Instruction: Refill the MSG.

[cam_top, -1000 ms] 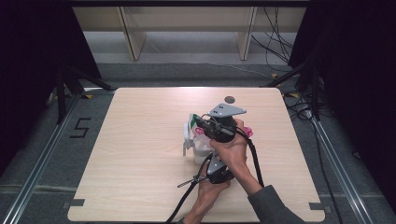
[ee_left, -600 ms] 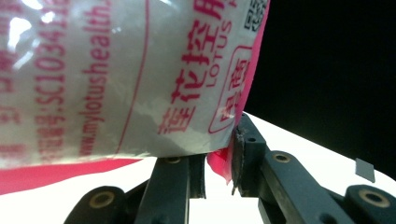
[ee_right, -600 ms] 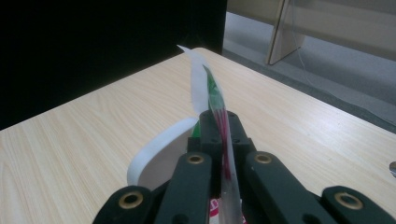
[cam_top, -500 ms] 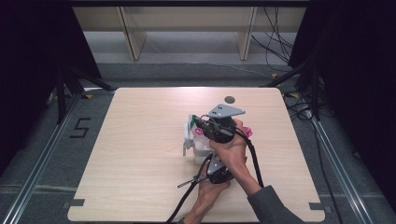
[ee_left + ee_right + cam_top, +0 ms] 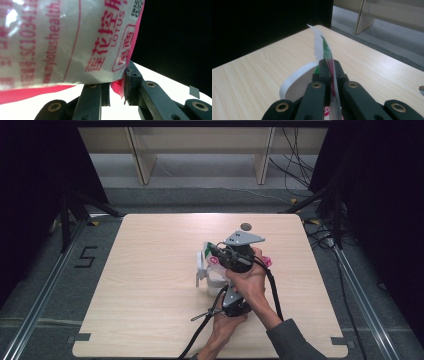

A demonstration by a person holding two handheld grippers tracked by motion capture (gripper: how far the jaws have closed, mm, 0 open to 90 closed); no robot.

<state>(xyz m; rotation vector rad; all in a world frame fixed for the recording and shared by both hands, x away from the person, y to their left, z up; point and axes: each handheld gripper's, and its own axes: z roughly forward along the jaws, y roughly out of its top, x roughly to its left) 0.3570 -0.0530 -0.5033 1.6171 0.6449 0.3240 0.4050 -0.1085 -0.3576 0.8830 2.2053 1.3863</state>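
A recording lab: bare wooden table [image 5: 150,285] ringed by black curtains [image 5: 35,180], floor rails [image 5: 42,300] and cables [image 5: 300,165].

Glossy plastic packet [image 5: 62,42], matt wooden table [image 5: 150,285]

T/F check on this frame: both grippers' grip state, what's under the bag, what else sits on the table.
1. The right gripper is clamped on the edge of the plastic bag. True.
2. The left gripper hangs open, away from the bag. False: its jaws pinch the bag's pink bottom corner.
3. The bag is printed in blue. False: the left gripper view shows red lettering on clear film with a pink edge.
4. A white cup stands on the table under the bag. True.
5. A small dark round disc lies near the table's far edge. True.
6. The bag lies flat on the table. False: it is held up above the cup.
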